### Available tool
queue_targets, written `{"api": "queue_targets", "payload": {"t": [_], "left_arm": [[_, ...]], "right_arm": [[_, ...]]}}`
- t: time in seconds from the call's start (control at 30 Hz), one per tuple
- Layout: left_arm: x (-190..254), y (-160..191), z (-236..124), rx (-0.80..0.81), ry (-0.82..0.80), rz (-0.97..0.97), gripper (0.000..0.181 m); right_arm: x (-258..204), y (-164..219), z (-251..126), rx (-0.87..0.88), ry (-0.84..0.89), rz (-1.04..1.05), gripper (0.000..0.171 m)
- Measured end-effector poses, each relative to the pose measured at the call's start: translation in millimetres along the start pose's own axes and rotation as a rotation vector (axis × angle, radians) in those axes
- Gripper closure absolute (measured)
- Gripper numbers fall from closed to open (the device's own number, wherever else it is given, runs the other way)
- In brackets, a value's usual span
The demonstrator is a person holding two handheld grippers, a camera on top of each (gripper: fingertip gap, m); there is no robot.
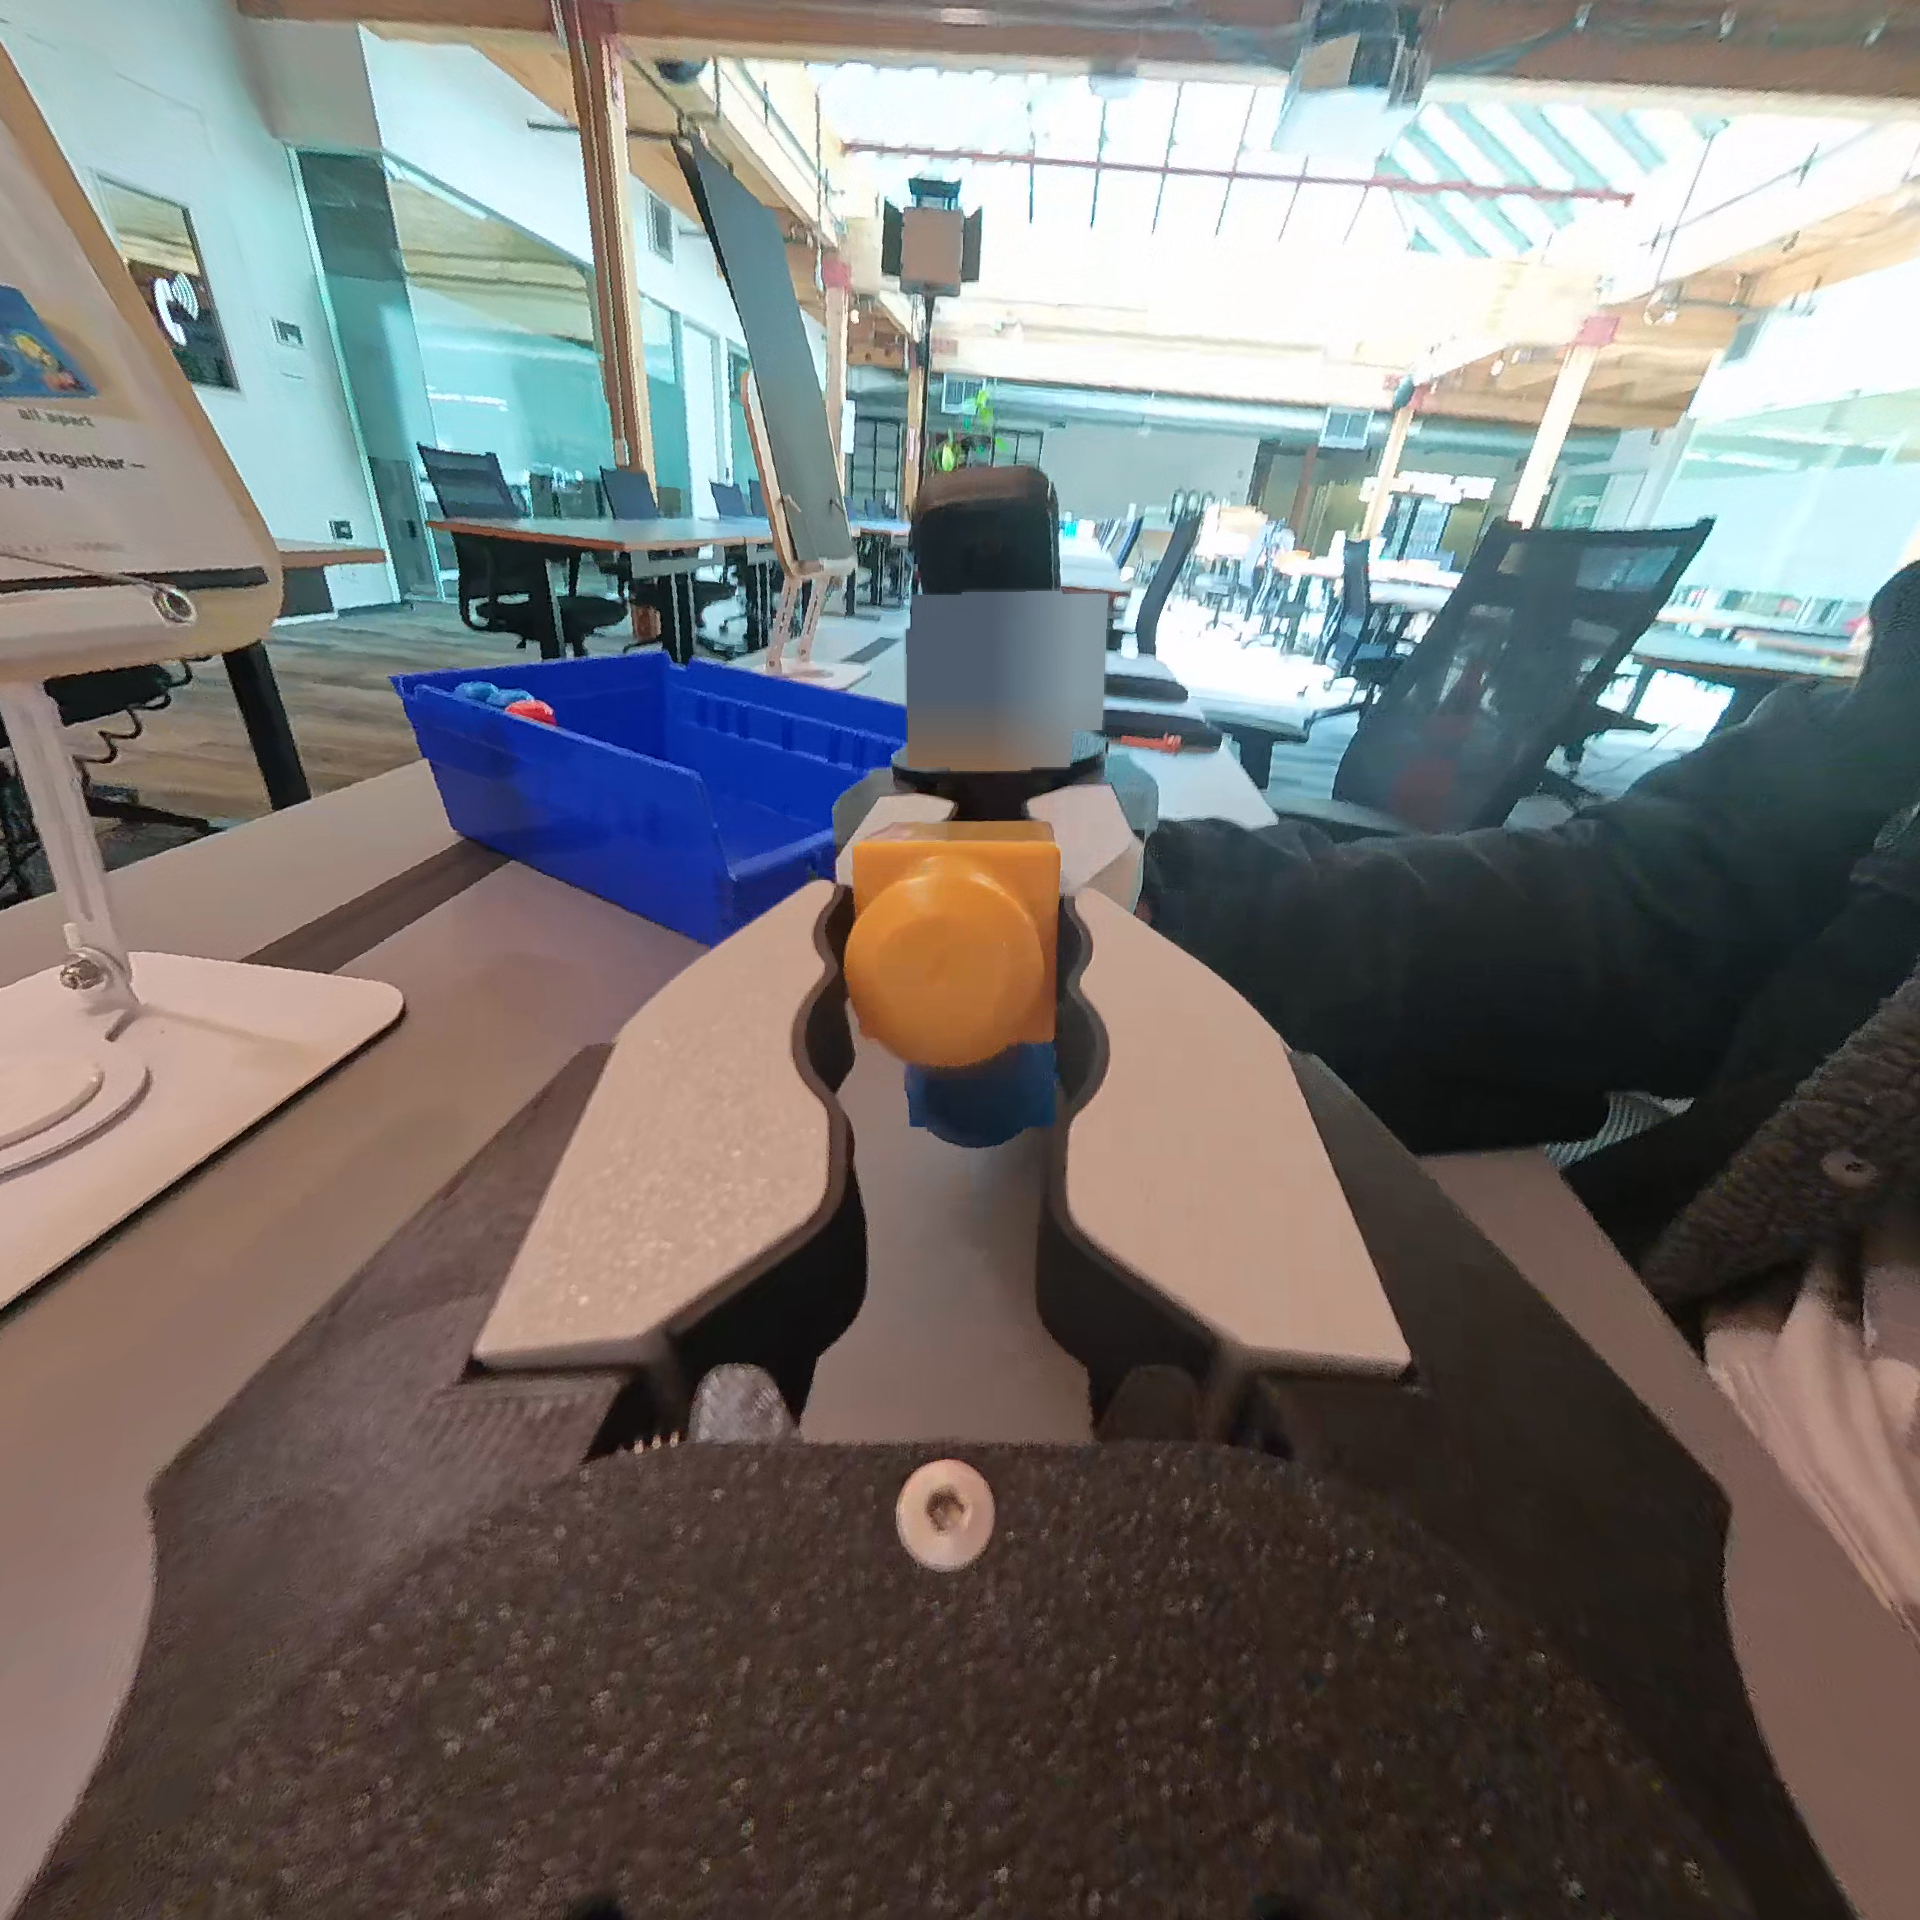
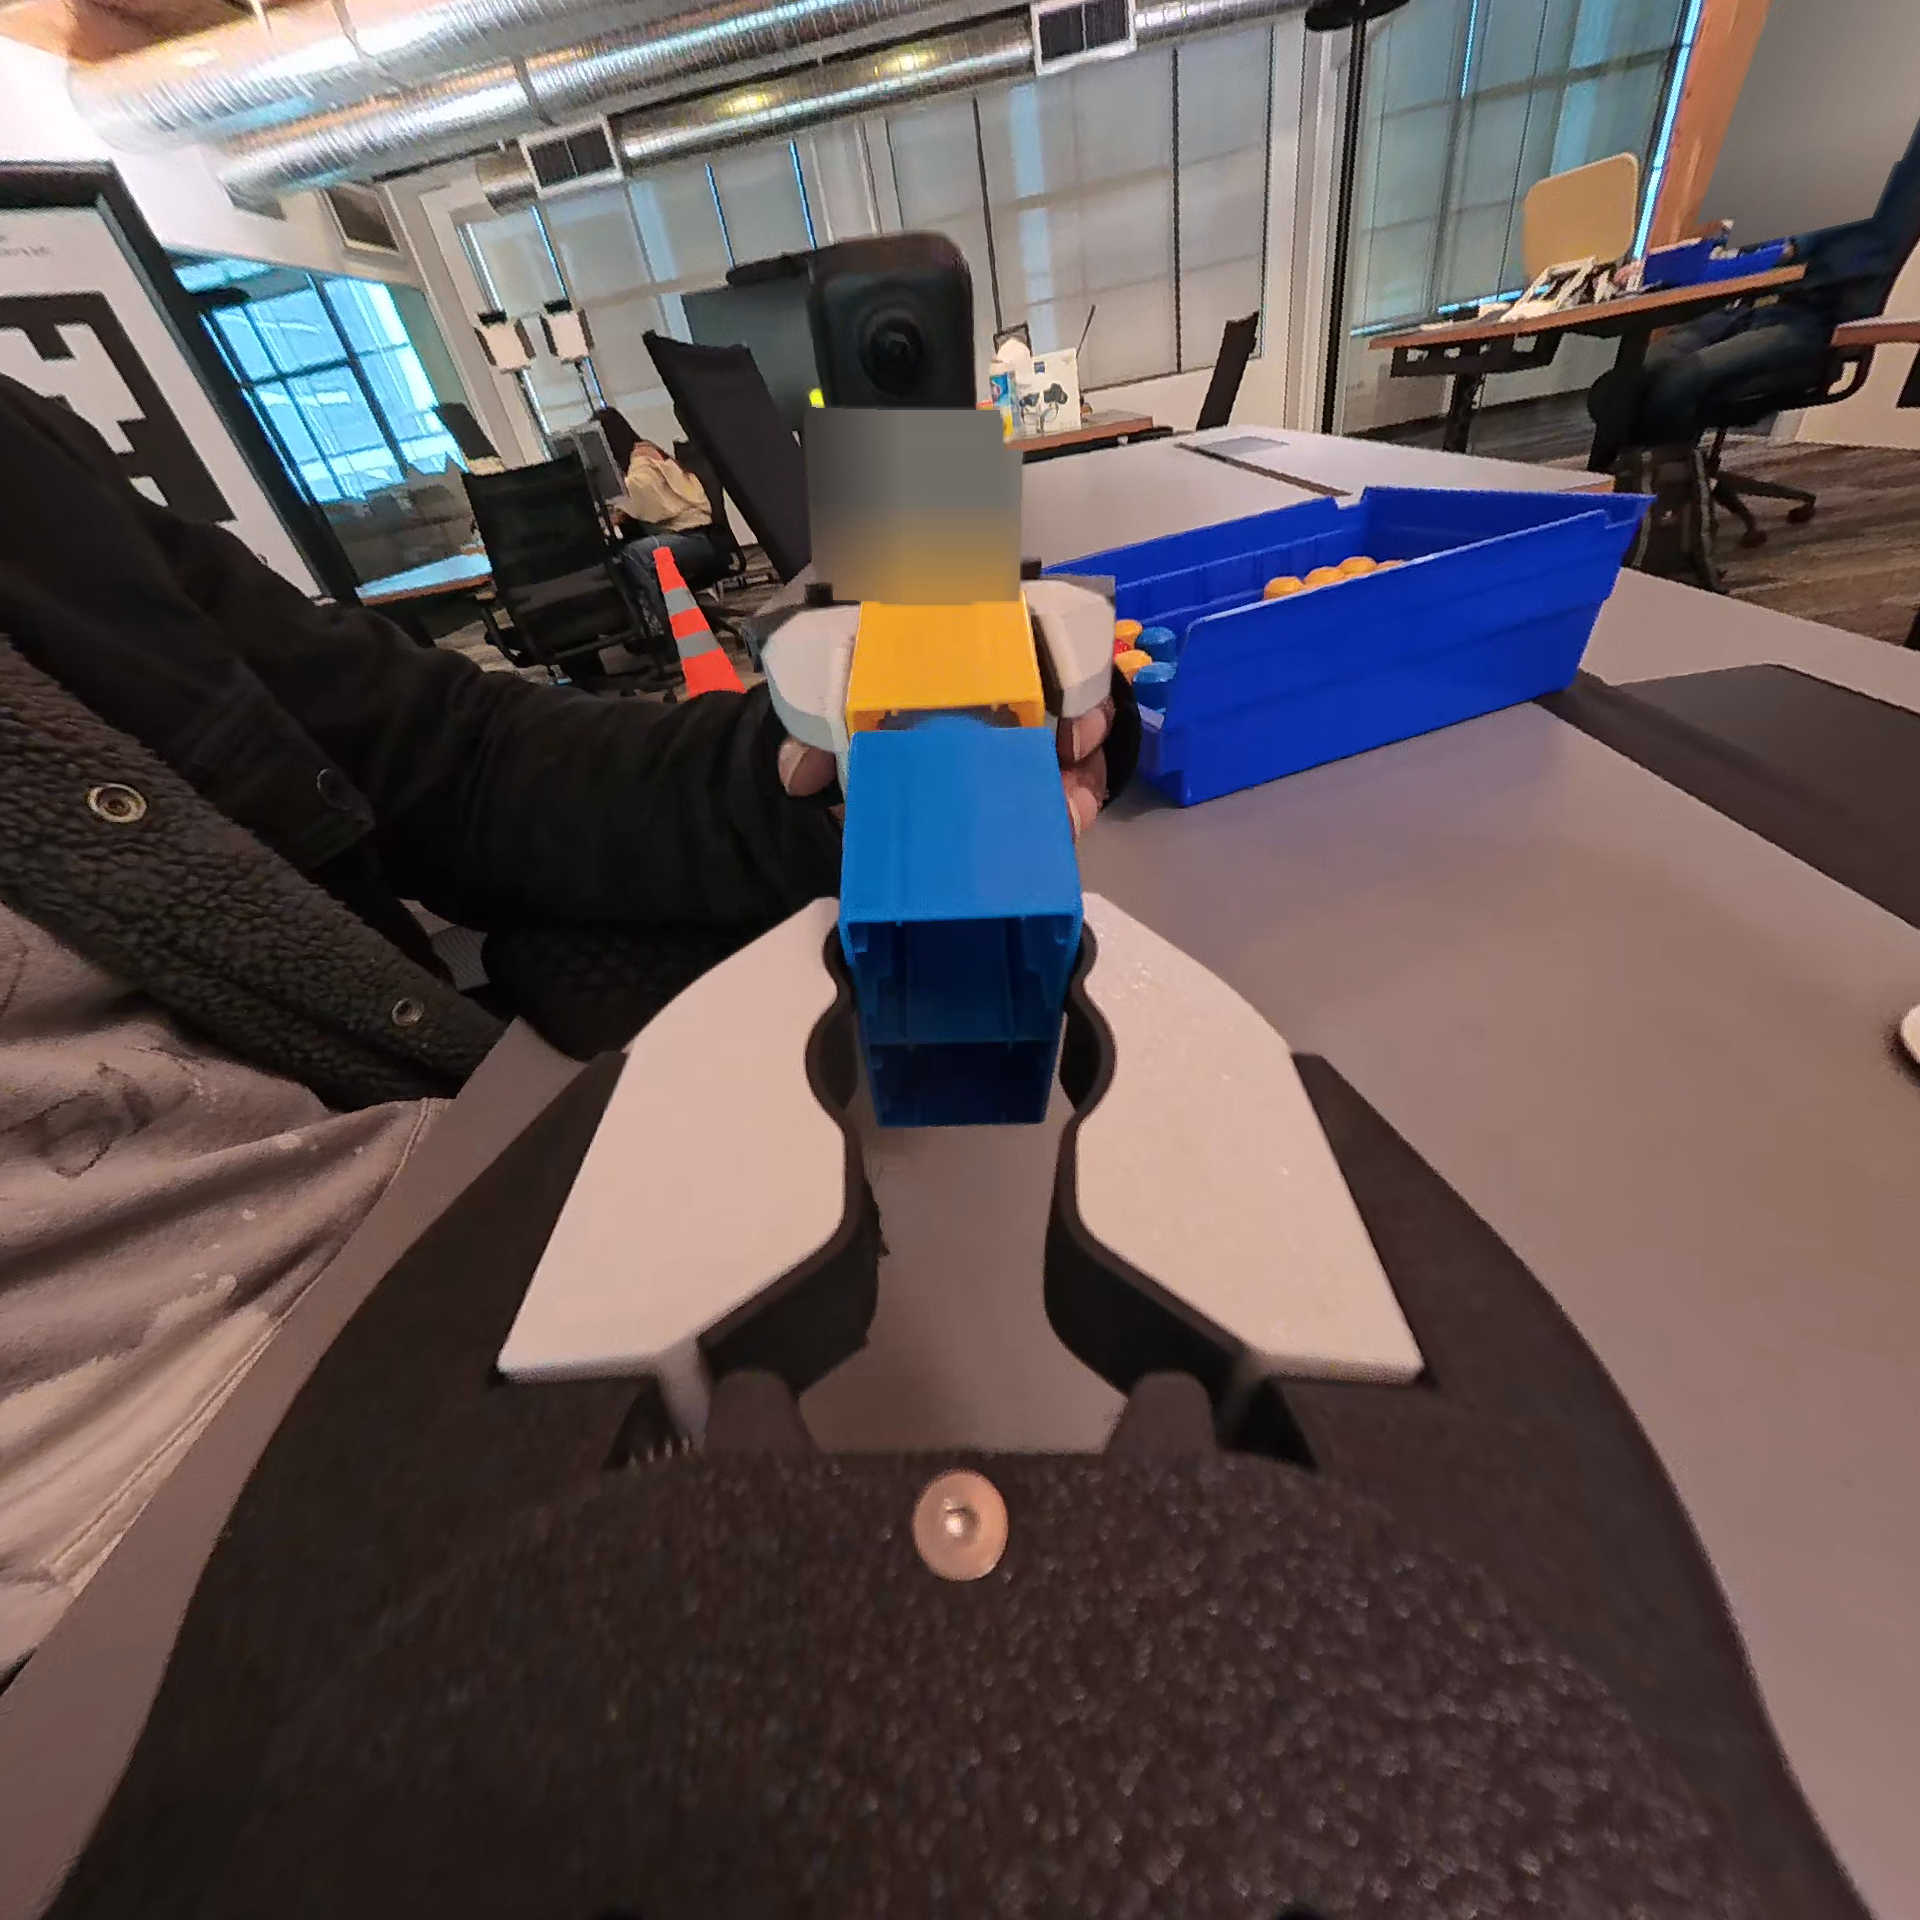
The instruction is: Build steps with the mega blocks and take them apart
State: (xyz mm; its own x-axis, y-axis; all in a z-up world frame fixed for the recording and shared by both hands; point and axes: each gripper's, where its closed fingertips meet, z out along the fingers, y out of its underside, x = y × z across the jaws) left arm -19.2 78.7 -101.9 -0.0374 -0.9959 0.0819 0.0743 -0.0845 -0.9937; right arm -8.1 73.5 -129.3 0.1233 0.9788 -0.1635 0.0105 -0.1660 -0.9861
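The left gripper pinches the yellow block; the right gripper pinches the blue block. Pulling crookedly could make one slip and fall onto the table

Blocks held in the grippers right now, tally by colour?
Yellow block, in left gripper: 1
Blue block, in right gripper: 1
Total: 2
Loose blocks in the blue bin are partly hidden and not counted.

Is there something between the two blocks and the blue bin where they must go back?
Nothing visible. The yellow block and blue block are held above the bare table, and the blue bin sits open beside them.
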Motion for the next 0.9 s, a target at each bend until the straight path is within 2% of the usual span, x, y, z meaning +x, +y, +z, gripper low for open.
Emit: {"api": "queue_targets", "payload": {"t": [0.1, 0.33, 0.5, 0.9], "left_arm": [[-1.0, 10.6, -0.5, -0.082, -0.006, 0.02, 0.144], [0.6, 45.3, -5.4, -0.282, 0.03, 0.002, 0.144], [0.8, 57.5, -8.3, -0.338, 0.05, -0.036, 0.144], [0.4, 61.7, -7.8, -0.351, 0.043, -0.032, 0.144]], "right_arm": [[0.9, 5.6, 0.0, -0.034, 0.013, -0.003, 0.135], [2.2, 38.1, 3.3, -0.238, 0.053, -0.06, 0.135], [4.9, 46.2, 3.1, -0.303, 0.084, -0.109, 0.136], [7.0, 49.8, 2.0, -0.325, 0.101, -0.127, 0.135]]}}
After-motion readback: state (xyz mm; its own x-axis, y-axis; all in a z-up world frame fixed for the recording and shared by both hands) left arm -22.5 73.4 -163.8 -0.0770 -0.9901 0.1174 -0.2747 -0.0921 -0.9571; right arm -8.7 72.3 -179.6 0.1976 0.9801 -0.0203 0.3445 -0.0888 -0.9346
